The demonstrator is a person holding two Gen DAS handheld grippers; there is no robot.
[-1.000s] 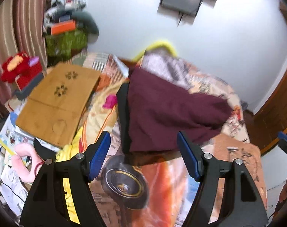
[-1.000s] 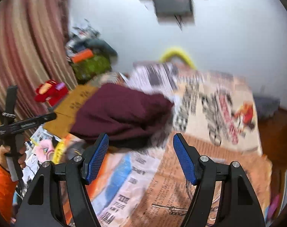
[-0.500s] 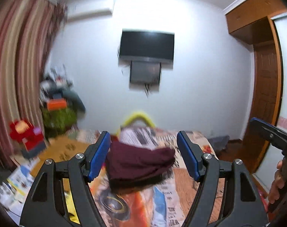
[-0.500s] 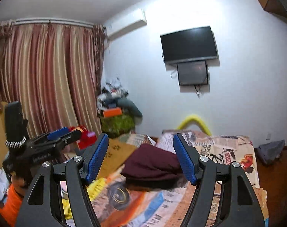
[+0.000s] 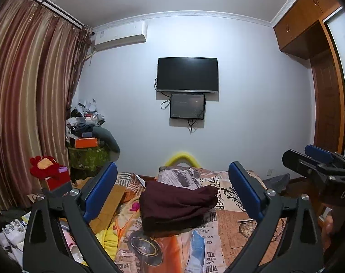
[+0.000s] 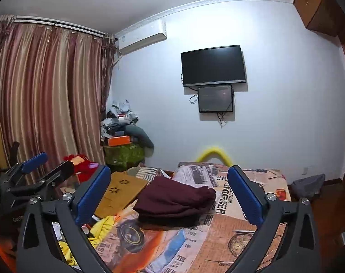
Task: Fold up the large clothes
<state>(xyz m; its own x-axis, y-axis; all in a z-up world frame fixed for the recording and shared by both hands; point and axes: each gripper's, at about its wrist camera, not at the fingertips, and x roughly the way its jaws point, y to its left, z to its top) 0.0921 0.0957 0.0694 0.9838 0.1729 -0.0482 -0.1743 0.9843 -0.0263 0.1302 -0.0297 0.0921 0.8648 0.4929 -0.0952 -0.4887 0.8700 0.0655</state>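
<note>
A dark maroon garment point(image 5: 177, 204) lies folded in a thick stack on the printed bedspread point(image 5: 227, 218), in the middle of the bed. It also shows in the right wrist view point(image 6: 175, 201). My left gripper point(image 5: 172, 195) is open and empty, held level well back from the garment. My right gripper point(image 6: 170, 195) is open and empty too, held back from the bed. The right gripper shows at the right edge of the left wrist view point(image 5: 318, 161). The left gripper shows at the left of the right wrist view point(image 6: 39, 169).
A brown board with flower cut-outs point(image 6: 120, 193) lies left of the garment. Yellow cloth point(image 6: 99, 227) is bunched at the bed's left side. A red plush toy point(image 5: 45, 166), a cluttered pile point(image 5: 88, 136) and curtains point(image 5: 24, 113) stand at the left. A TV point(image 5: 187, 75) hangs on the far wall.
Both grippers have pulled back and tilted up from close over the garment to a level view of the room. The garment stays folded on the bed.
</note>
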